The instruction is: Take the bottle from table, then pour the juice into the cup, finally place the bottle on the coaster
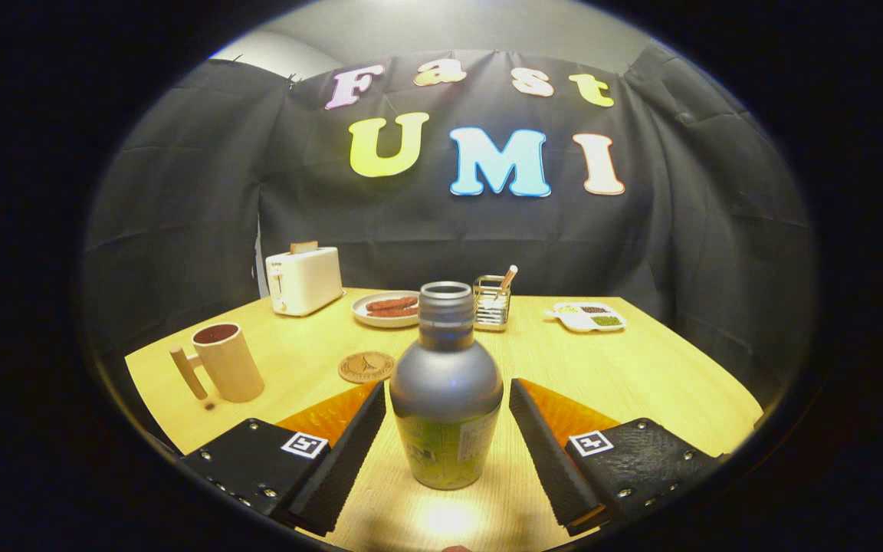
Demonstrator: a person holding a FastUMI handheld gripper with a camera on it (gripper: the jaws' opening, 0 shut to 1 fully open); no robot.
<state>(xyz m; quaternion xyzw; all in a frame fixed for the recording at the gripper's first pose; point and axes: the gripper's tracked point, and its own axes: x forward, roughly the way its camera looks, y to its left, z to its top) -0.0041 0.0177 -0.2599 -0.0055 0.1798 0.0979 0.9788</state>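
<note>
Gripper view. The gripper (448,418) is hovering low over the wooden counter (641,368) with its fingers (349,452) spread wide, one on each side of the bottle (447,399). The bottle is standing upright on the counter between the fingers, uncapped, its open neck pointing up; a clear gap is showing on both sides, so neither finger is touching it. Its upper body is grey and its lower part is carrying a greenish label.

Beyond the fingers and just to the left of the bottle's shoulder, the round coaster (366,366) is lying flat and bare on the counter. Further left, well apart from the bottle, the cup (227,362) is standing upright, a pale wooden mug with its handle facing left and a dark interior.

Along the far side of the counter, a white toaster (303,280) is holding a slice of bread in its slot; beside it a plate (388,308) is carrying sausages; a wire holder (491,301) with a utensil is standing directly behind the bottle's neck; a divided white dish (587,316) is sitting to the right.
</note>
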